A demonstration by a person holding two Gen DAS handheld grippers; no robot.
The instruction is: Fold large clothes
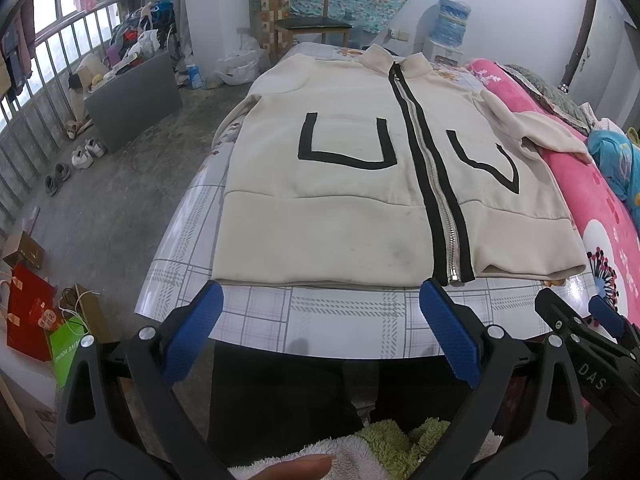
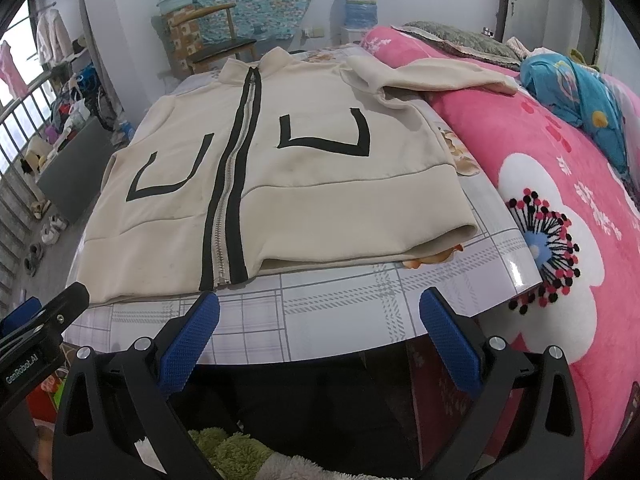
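Hovering short of the near edge of the worktop, my left fingers are spread wide with nothing between the blue pads. My right fingers are spread just as wide and hold nothing either; both pairs hang in the air in front of the checked, glossy surface, and each shows at the edge of the other's view.

A cream jacket lies flat on the worktop, front side up, its hem toward me and its stand-up collar at the far end. A zipper with black bands on either side runs closed from hem to collar. Two black U-shaped pocket outlines sit on the chest panels, one on each side of the zipper. The hem lies close to the near edge of the worktop, apart from my fingers. One sleeve reaches off to my right and drapes onto a pink floral blanket on the bed beside the worktop. The other sleeve hangs off the left edge, mostly hidden.

A wooden chair stands beyond the far end.
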